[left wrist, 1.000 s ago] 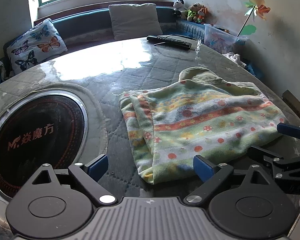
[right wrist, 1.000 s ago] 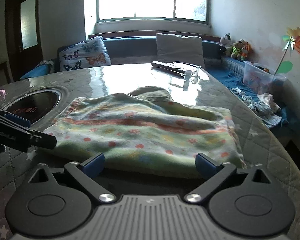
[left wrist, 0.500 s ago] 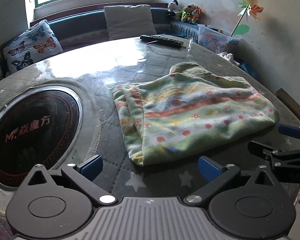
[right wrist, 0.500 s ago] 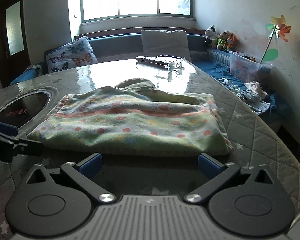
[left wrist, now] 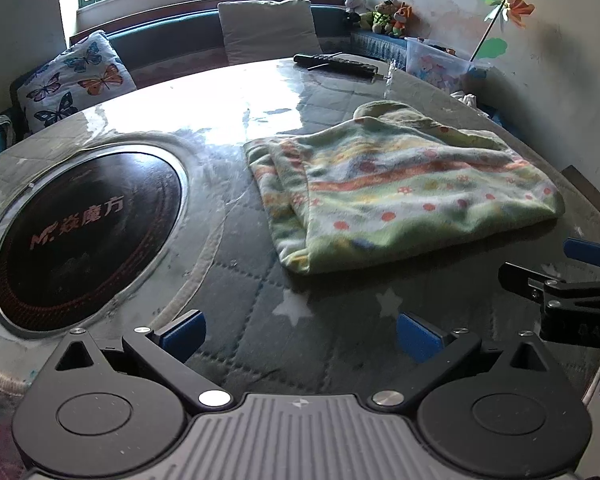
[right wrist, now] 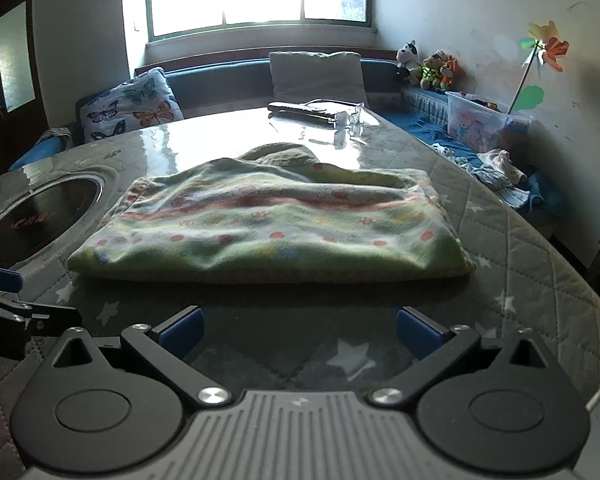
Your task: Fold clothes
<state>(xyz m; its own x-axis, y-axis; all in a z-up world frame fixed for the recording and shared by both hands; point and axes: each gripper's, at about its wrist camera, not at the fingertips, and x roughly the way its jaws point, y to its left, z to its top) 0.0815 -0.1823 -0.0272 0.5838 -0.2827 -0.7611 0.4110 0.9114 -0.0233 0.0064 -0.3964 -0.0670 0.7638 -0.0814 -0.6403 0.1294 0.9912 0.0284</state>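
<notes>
A folded fleece garment (left wrist: 404, 196) with green, orange and dotted stripes lies flat on the round quilted table (left wrist: 240, 312). It also shows in the right wrist view (right wrist: 276, 224). My left gripper (left wrist: 300, 334) is open and empty, a short way back from the garment's near left corner. My right gripper (right wrist: 300, 332) is open and empty, back from the garment's near long edge. The right gripper also shows at the right edge of the left wrist view (left wrist: 572, 276). The left gripper shows at the left edge of the right wrist view (right wrist: 8, 304).
A black round cooktop (left wrist: 80, 232) is set into the table to the left of the garment. A remote control (left wrist: 336, 62) lies at the far edge. A bench with cushions (right wrist: 132, 106) runs behind. A clear box (right wrist: 484, 120) and loose clothes (right wrist: 496, 172) lie at the right.
Both grippers have drawn back from the garment toward the near table edge, staying open. The garment lies still.
</notes>
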